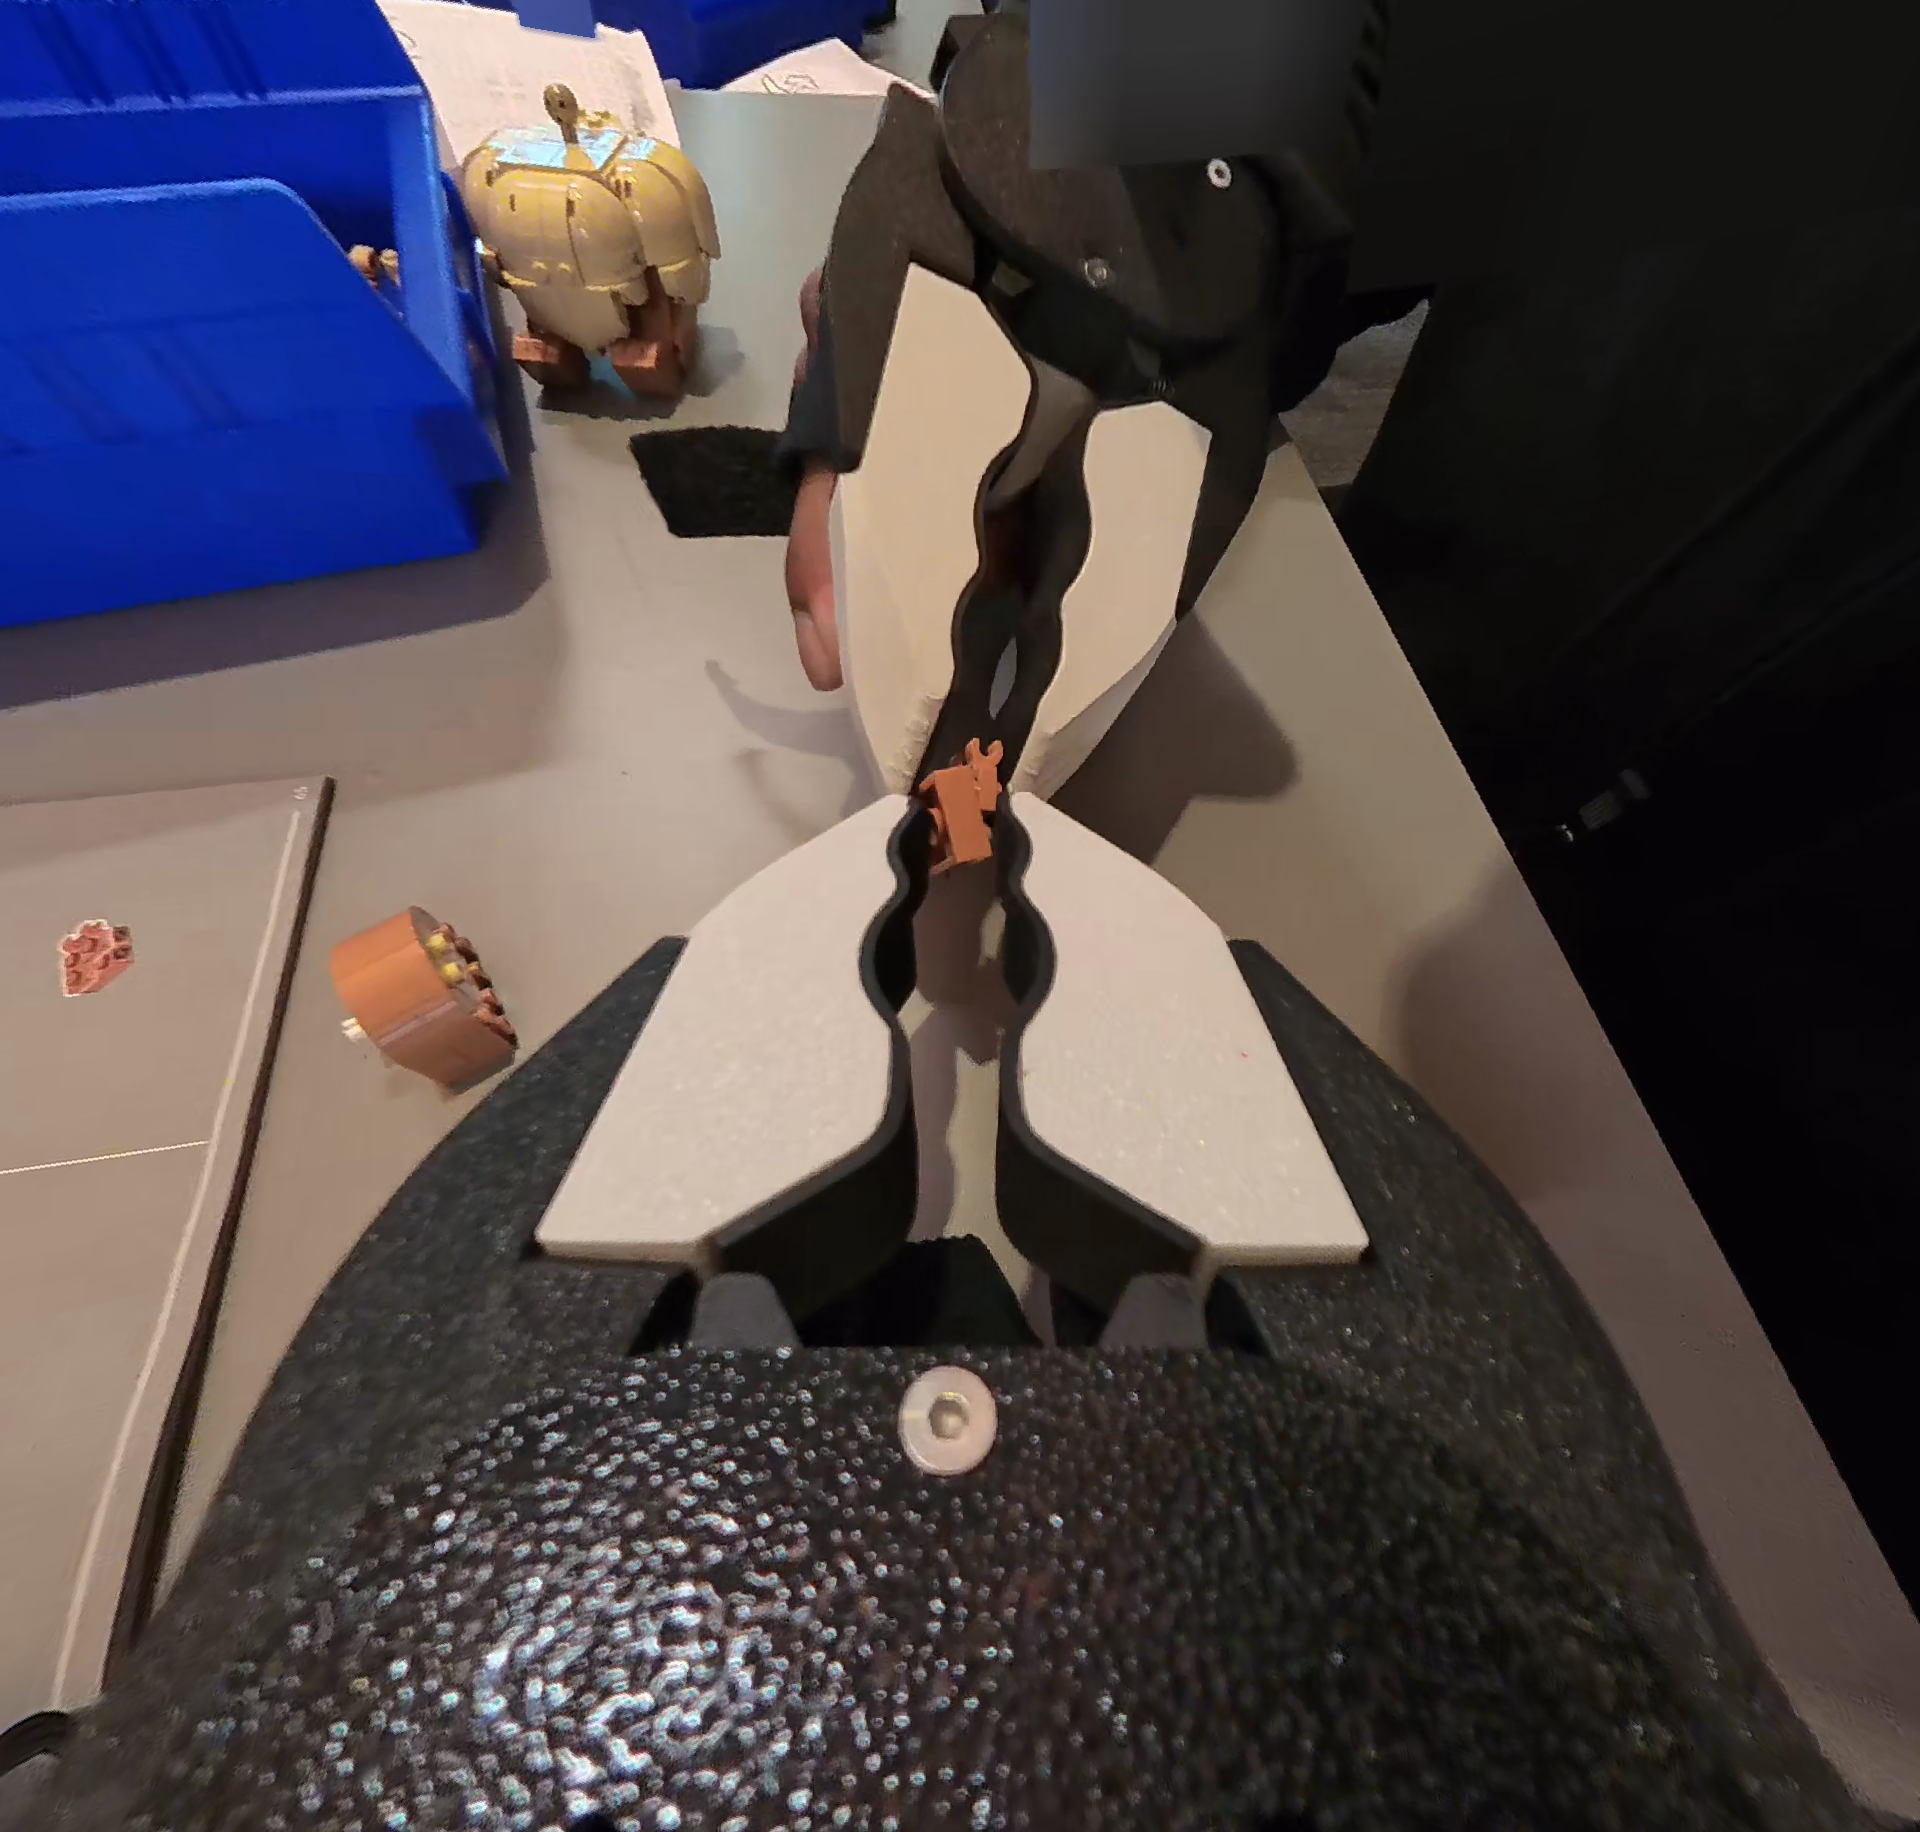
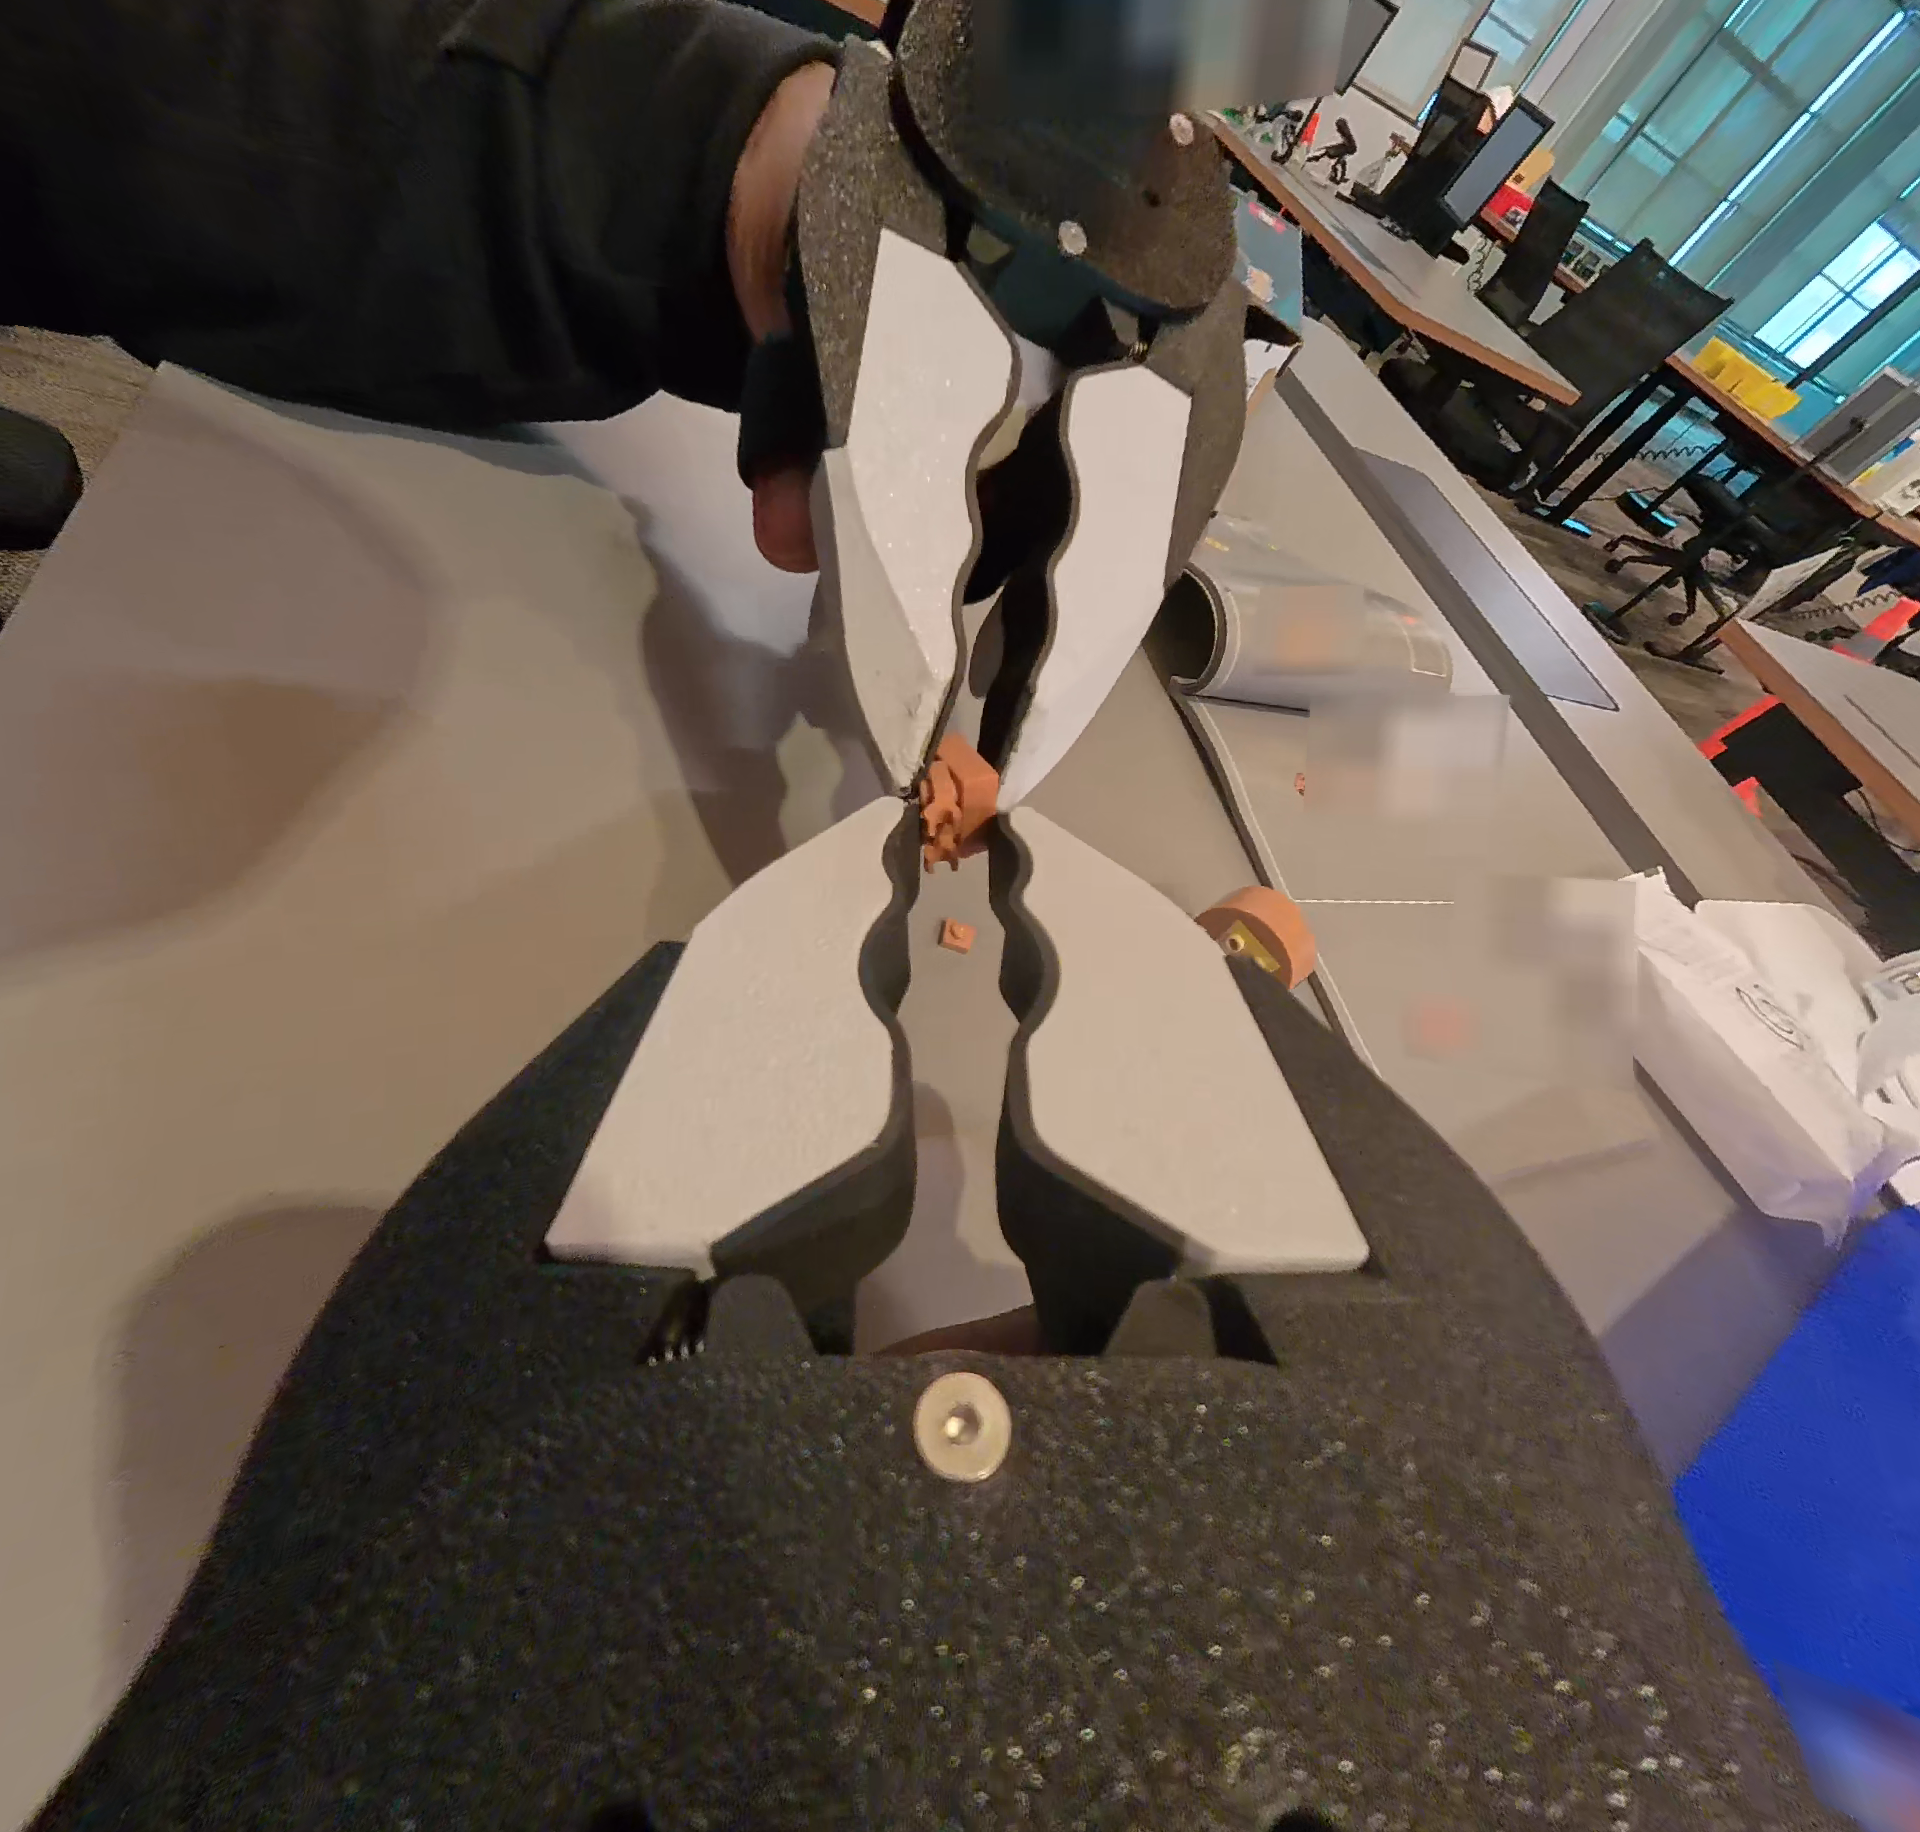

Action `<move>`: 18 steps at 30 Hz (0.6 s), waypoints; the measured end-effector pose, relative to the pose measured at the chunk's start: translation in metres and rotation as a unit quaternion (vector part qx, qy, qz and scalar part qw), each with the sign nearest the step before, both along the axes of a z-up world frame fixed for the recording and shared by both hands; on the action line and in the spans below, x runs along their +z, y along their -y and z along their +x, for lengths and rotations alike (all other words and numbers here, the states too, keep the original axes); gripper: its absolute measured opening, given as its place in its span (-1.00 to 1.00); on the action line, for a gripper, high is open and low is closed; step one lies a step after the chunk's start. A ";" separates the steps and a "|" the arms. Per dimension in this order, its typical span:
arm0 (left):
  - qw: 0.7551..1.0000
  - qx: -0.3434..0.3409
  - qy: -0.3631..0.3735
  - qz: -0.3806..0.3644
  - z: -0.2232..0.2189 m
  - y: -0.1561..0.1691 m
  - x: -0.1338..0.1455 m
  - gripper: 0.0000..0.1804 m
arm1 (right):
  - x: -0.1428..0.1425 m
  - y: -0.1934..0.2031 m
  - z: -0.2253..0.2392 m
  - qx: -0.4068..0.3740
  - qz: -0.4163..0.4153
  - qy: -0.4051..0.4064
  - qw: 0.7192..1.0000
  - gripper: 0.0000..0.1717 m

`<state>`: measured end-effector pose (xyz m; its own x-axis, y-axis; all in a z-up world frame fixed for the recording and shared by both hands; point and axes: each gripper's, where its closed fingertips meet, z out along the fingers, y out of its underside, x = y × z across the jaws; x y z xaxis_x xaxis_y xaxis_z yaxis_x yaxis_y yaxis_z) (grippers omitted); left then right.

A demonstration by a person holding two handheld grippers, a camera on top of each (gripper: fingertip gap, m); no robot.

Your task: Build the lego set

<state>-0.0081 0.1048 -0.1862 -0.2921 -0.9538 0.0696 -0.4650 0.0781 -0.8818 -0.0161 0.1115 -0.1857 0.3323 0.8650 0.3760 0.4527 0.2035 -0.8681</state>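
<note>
My left gripper [image 1: 958, 828] and right gripper [image 2: 951, 837] meet tip to tip above the grey table [image 1: 644, 743]. Between them is a small brown brick assembly [image 1: 961, 816]. In the left wrist view my left fingertips [image 1: 906, 832] are closed on its blocky part, and the right gripper [image 1: 979, 756] comes in from the far side, closed on its clip-shaped end [image 1: 985, 759]. In the right wrist view my right fingers grip the clip-shaped part [image 2: 940, 832], and the left gripper [image 2: 961, 759] grips the block [image 2: 975, 774]. A tiny brown plate [image 2: 957, 935] lies on the table under my right jaws.
A brown round brick assembly [image 1: 421, 1013] lies at left, also showing in the right wrist view [image 2: 1257, 941]. A tan brick model [image 1: 587, 234] stands by blue bins [image 1: 208, 328]. A booklet [image 1: 135, 1107] lies at left. The table edge [image 1: 1455, 743] runs close on the right. White bags [image 2: 1766, 1055] lie at right. Left and right tips are no more than a few centimetres apart. Left tips and right tips are each some 7 cm from the tiny brown plate [image 2: 957, 935].
</note>
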 end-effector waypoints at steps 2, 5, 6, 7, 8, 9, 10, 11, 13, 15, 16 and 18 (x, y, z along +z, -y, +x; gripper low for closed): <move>1.000 -0.003 -0.002 0.002 0.000 0.001 -0.001 -0.88 | -0.001 0.001 0.000 0.004 -0.011 -0.004 1.000 -0.86; 1.000 0.015 0.003 -0.008 0.001 -0.004 0.002 -0.87 | 0.002 -0.005 0.001 -0.009 -0.044 -0.032 0.998 -0.85; 1.000 0.025 0.015 -0.008 0.002 -0.007 0.005 -0.87 | 0.005 -0.008 0.003 -0.012 -0.057 -0.047 0.997 -0.85; 0.999 0.033 0.026 -0.013 0.003 -0.009 0.009 -0.85 | 0.008 -0.009 0.004 -0.015 -0.072 -0.063 0.995 -0.85; 0.999 0.036 0.034 -0.019 0.003 -0.009 0.013 -0.82 | 0.011 -0.011 0.005 -0.018 -0.085 -0.080 0.993 -0.85; 0.998 0.038 0.041 -0.023 0.003 -0.010 0.015 -0.81 | 0.013 -0.012 0.006 -0.020 -0.097 -0.094 0.991 -0.85; 0.998 0.041 0.044 -0.024 0.003 -0.011 0.016 -0.81 | 0.015 -0.013 0.007 -0.019 -0.108 -0.107 0.988 -0.85; 0.998 0.046 0.043 -0.022 0.004 -0.013 0.016 -0.81 | 0.017 -0.013 0.008 -0.020 -0.117 -0.119 0.986 -0.86; 0.998 0.050 0.043 -0.020 0.004 -0.014 0.015 -0.82 | 0.019 -0.014 0.008 -0.019 -0.134 -0.136 0.982 -0.85; 0.997 0.055 0.049 -0.022 0.006 -0.015 0.016 -0.85 | 0.021 -0.014 0.008 -0.015 -0.145 -0.150 0.978 -0.85; 0.997 0.054 0.051 -0.023 0.006 -0.015 0.016 -0.86 | 0.022 -0.014 0.008 -0.014 -0.151 -0.155 0.976 -0.85; 0.996 0.056 0.059 -0.026 0.007 -0.016 0.017 -0.90 | 0.023 -0.013 0.009 -0.011 -0.158 -0.163 0.974 -0.85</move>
